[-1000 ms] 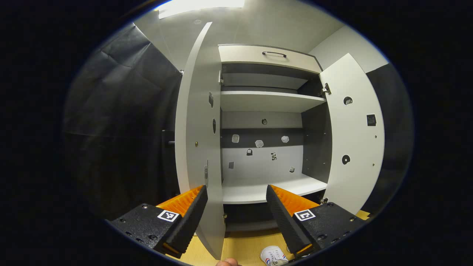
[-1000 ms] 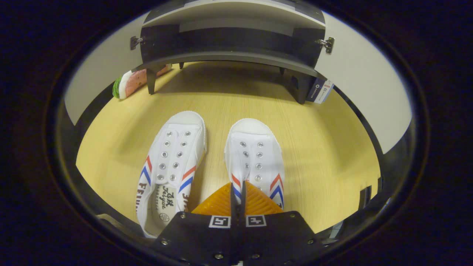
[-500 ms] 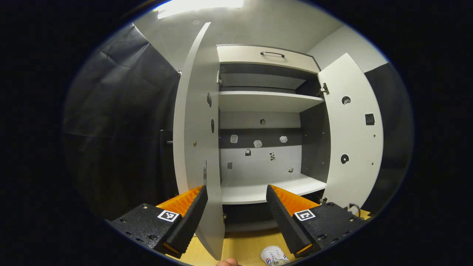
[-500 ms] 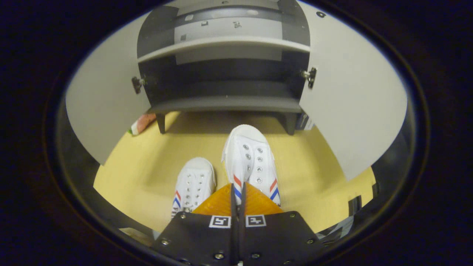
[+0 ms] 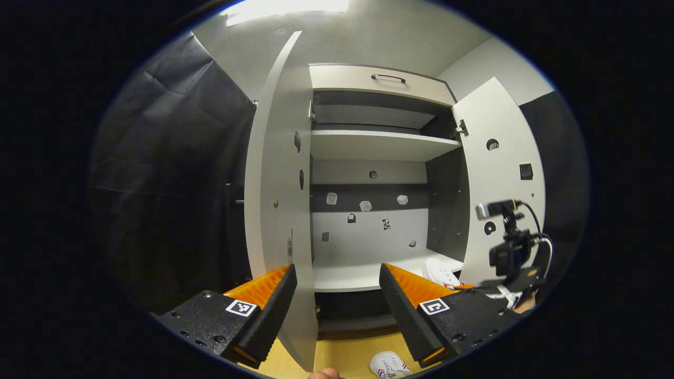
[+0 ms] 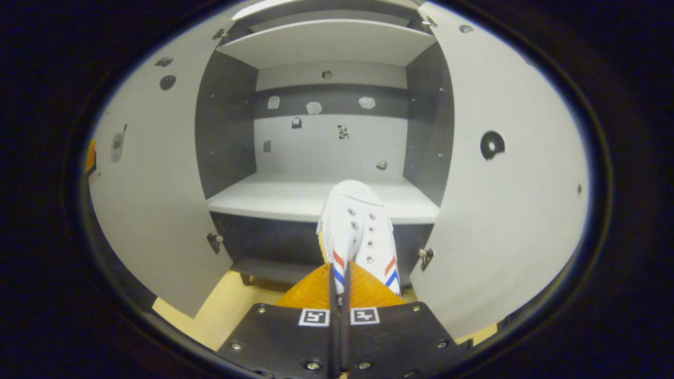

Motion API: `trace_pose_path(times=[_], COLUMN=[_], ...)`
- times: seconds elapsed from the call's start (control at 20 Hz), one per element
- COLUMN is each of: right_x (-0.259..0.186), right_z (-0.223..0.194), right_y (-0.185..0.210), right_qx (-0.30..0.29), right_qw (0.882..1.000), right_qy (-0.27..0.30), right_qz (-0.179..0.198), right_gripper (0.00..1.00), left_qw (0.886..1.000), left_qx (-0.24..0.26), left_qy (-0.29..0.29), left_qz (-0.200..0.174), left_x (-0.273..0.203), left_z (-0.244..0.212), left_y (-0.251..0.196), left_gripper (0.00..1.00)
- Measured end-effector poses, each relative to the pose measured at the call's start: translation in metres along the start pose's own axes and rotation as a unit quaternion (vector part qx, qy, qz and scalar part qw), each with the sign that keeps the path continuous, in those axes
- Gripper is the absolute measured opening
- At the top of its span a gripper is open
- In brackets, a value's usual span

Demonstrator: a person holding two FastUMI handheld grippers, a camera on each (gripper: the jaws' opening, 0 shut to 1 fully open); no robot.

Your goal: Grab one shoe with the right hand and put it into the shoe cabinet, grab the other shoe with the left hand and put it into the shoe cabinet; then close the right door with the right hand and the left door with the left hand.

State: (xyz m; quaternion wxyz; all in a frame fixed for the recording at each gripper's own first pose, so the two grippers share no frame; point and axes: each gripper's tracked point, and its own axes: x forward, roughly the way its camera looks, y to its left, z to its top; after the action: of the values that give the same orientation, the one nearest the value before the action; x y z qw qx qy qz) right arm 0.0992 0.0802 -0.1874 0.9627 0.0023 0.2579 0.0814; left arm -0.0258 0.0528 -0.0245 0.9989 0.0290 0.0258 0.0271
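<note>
My right gripper is shut on the heel end of a white shoe with red and blue stripes. The shoe hangs in the air, its toe over the front edge of the lower shelf of the open shoe cabinet. In the left gripper view that shoe and the right gripper show at the shelf's right end. My left gripper is open and holds nothing; it faces the cabinet from farther back. The other shoe lies on the wooden floor below it.
Both cabinet doors stand wide open: the left door edge-on near my left fingers, the right door beside the right gripper. An upper shelf and a drawer with a handle sit above. Black cloth hangs on the left.
My right gripper has lifted its shoe off the floor and carried it up and forward to the lower shelf. The other shoe stayed on the floor. The left gripper has barely moved.
</note>
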Motion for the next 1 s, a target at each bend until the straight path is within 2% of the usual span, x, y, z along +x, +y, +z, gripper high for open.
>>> trace_pose_path(times=[0.25, 0.45, 0.65, 1.0], right_x=[0.058, 0.116, 0.165, 0.203], right_z=[0.061, 0.085, 0.093, 0.075], right_y=[-0.005, -0.012, -0.018, -0.025], right_qx=[-0.002, 0.003, 0.011, 0.027], right_qw=[1.0, 1.0, 1.0, 0.998], right_qy=[-0.022, -0.011, 0.003, 0.045], right_qz=[-0.003, -0.016, -0.02, -0.027], right_gripper=[0.0, 0.0, 0.0, 0.0], left_qw=[1.0, 1.0, 1.0, 1.0], left_qx=[-0.008, -0.006, -0.009, -0.006], left_qy=[0.002, 0.004, 0.003, 0.008], left_qz=[-0.003, -0.006, -0.004, -0.004], left_x=[0.006, 0.014, 0.021, 0.033], left_z=[0.0, -0.002, 0.0, -0.004], left_y=[-0.002, -0.006, -0.008, -0.011], left_gripper=[0.96, 0.96, 0.96, 0.96])
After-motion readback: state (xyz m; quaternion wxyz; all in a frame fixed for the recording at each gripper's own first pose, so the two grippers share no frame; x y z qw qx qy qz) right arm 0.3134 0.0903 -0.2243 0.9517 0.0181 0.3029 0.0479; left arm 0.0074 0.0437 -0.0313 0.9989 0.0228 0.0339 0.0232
